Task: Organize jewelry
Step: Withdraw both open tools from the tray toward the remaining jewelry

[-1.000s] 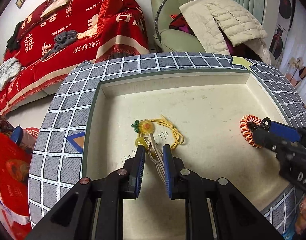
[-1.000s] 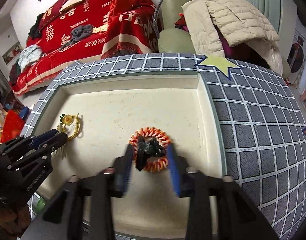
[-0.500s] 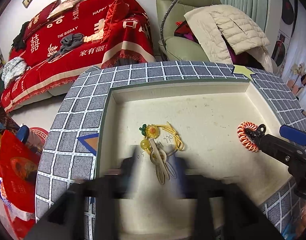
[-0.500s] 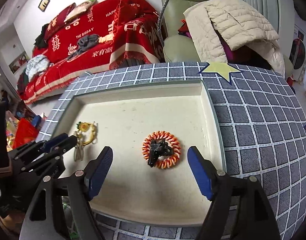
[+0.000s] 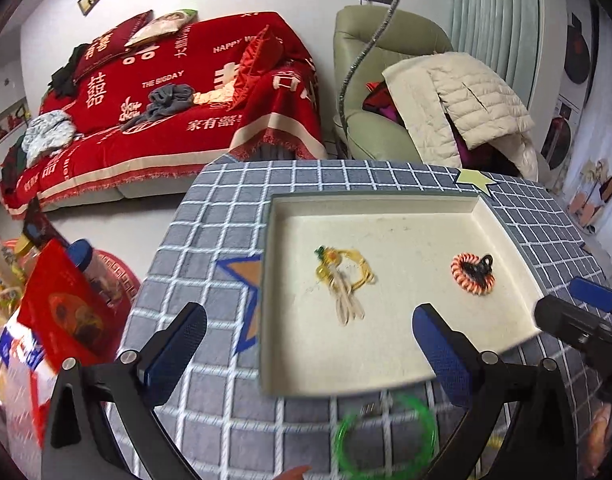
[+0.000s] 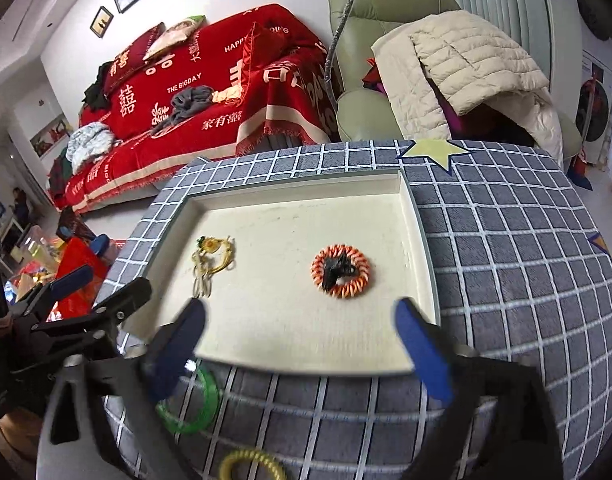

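Tongs both released in our hands, left tongs (image 5: pixel 308 354) and right tongs (image 6: pixel 299 350) at the tray's (image 6: pixel 420 240) near edge, yellow charm (image 5: pixel 342 276) and orange ring (image 6: pixel 340 272) lying apart inside it, green bangle (image 5: pixel 386 436) on the desk (image 6: pixel 506 260) just outside.

Both grippers (image 5: pixel 309 354) (image 6: pixel 299 346) released, spread wide, backed off the tray (image 5: pixel 390 380).

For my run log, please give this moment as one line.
left gripper: open, empty | right gripper: open, empty | yellow charm, orange ring: in tray | green bangle: outside
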`<state>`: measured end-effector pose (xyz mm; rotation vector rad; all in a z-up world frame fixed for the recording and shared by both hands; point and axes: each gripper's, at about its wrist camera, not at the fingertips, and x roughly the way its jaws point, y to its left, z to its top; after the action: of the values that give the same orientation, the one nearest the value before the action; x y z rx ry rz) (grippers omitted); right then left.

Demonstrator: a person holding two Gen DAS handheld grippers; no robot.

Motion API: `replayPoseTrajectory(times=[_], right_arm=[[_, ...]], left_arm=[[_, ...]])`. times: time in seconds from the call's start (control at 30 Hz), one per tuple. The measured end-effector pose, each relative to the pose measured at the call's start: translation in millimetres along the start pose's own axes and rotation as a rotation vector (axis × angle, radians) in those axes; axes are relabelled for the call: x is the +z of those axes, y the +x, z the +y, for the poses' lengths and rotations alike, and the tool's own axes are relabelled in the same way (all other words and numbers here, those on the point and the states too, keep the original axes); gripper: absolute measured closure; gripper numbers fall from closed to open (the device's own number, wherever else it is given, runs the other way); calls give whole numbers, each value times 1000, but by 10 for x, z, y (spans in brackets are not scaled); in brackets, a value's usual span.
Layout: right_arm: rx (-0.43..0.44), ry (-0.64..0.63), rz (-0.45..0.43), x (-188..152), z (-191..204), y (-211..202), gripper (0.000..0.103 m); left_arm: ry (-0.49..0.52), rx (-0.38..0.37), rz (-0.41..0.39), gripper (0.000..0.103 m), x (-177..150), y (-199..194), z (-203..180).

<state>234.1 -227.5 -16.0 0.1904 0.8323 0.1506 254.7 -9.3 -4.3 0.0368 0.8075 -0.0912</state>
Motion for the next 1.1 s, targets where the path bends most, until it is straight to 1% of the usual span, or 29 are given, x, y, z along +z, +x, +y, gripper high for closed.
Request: replayPoseTrajectory(times=[0.1, 0.17, 0.3, 0.4, 0.47, 0.6, 0.73, 0.9, 1.0, 1.1], right_arm=[[15, 23, -17, -131, -2, -161, 0], [20, 34, -21, -202, -12, -237, 0], [23, 45, -56, -405, -11, -406, 0], [42, 64, -33, -529, -14, -462, 0], [44, 78, 4, -619, -33, -481, 0], [7, 83, 55, -821, -110, -536, 0], [-5, 105, 91, -1044, -208, -595, 0], [-50, 131, 113, -1337, -318, -683, 0], [-81, 127, 133, -1475, -345, -695, 0], [-121, 110, 132, -1547, -331, -721, 0]], left_arm=[[-17, -1, 6, 0, -171, -188, 103], [-26, 1, 15, 0, -282, -274, 148], [-47, 15, 33, 0, -534, -416, 221], [-49, 25, 51, 0, -754, -498, 240], [-50, 30, 59, 0, -874, -541, 254], [-68, 44, 79, 0, -1069, -602, 282], [-95, 41, 90, 0, -1200, -672, 337], [-107, 7, 116, 0, -1354, -763, 373], [-103, 6, 126, 0, -1449, -814, 349], [-99, 7, 138, 0, -1523, -854, 324]])
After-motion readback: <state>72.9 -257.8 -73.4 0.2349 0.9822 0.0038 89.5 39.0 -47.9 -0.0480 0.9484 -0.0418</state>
